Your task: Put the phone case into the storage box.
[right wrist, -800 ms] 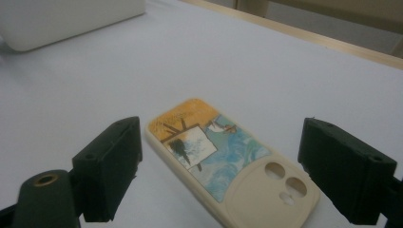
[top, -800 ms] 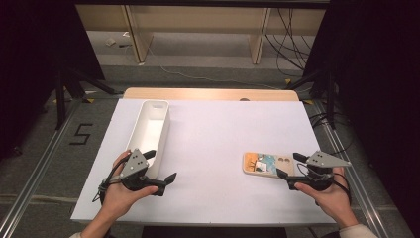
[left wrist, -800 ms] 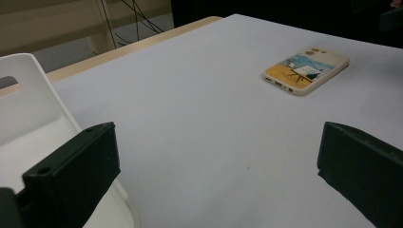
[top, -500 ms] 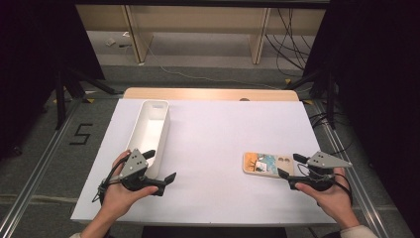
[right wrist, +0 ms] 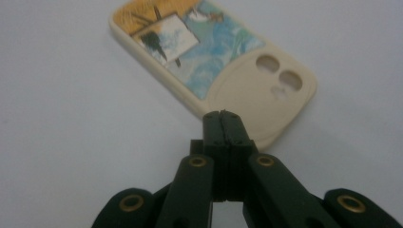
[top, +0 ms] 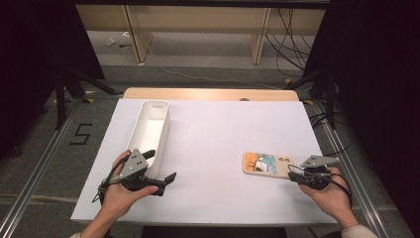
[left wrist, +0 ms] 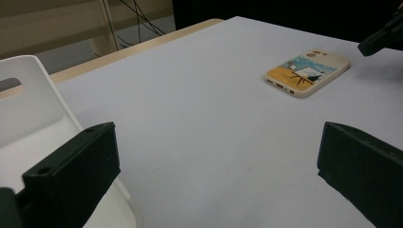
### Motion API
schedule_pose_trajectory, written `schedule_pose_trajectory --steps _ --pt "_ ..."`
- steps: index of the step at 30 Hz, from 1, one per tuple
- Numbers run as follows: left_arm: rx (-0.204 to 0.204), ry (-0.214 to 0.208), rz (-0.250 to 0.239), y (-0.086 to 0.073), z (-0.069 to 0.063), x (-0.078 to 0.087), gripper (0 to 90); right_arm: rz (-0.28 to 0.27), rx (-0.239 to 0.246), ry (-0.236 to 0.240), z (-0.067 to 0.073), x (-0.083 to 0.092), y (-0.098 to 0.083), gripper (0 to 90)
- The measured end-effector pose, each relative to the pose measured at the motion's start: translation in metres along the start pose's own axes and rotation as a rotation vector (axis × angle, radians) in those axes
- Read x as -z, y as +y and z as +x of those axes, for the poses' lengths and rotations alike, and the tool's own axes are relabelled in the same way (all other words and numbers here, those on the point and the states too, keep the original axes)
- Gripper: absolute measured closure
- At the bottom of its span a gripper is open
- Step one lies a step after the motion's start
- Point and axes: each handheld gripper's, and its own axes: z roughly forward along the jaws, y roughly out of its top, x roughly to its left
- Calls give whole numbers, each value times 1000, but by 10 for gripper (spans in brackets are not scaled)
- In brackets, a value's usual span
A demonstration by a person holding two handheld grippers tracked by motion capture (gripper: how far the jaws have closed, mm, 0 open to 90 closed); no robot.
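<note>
White bin (top: 151, 134): standing on the left of the counter (top: 218, 198), long side running away from the person, nothing showing inside; likely the place for the case.
Left claw (top: 163, 166): gaping wide just beside the bin's near end, gripping nothing, low over the counter; in the left gripper view one jaw overlapping the bin (left wrist: 33, 123), the other over bare counter (left wrist: 190, 123). Best left parked there, clear of the bin mouth.
Phone case (top: 267, 164): lying flat, printed side up, on the right half of the counter, well apart from the bin; camera holes toward the right hand.
Right claw (right wrist: 222, 116): pinched fully together, gripping nothing, tips right at the case's (right wrist: 214, 61) camera-hole end; touching or just above, cannot tell. Seen beside the case from above too (top: 292, 174).
Step in hand, as judged: approaching the case for a grasp or nudge.
Doing it well: spreading the jaws before descending; straddling the short end squarely; pinching across the rim, not the thin printed back.
Risk: flat, thin case skidding on the smooth counter under a pinched tip; slow, level approach advised.
</note>
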Motion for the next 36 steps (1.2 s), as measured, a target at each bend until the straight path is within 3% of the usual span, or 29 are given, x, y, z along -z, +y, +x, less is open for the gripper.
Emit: schedule_pose_trajectory --steps 4,6,7,13,26,36 --pt "1 -1 -1 0 0 -1 0 65 -22 -27 -3 -6 -1 900" --pt "1 -2 -1 0 0 -1 0 76 -25 -27 -3 -8 -1 900" --pt "2 -4 -1 0 -1 -1 0 109 -28 -18 -4 -11 -1 900" --pt "2 -9 -2 0 -1 -1 0 158 -34 -23 -2 -18 1 900" --pt "5 -12 0 0 -2 -3 0 162 -37 -54 -5 -26 8 900" --pt "6 -15 1 -1 -2 -3 0 167 -43 -110 -16 -38 22 900"
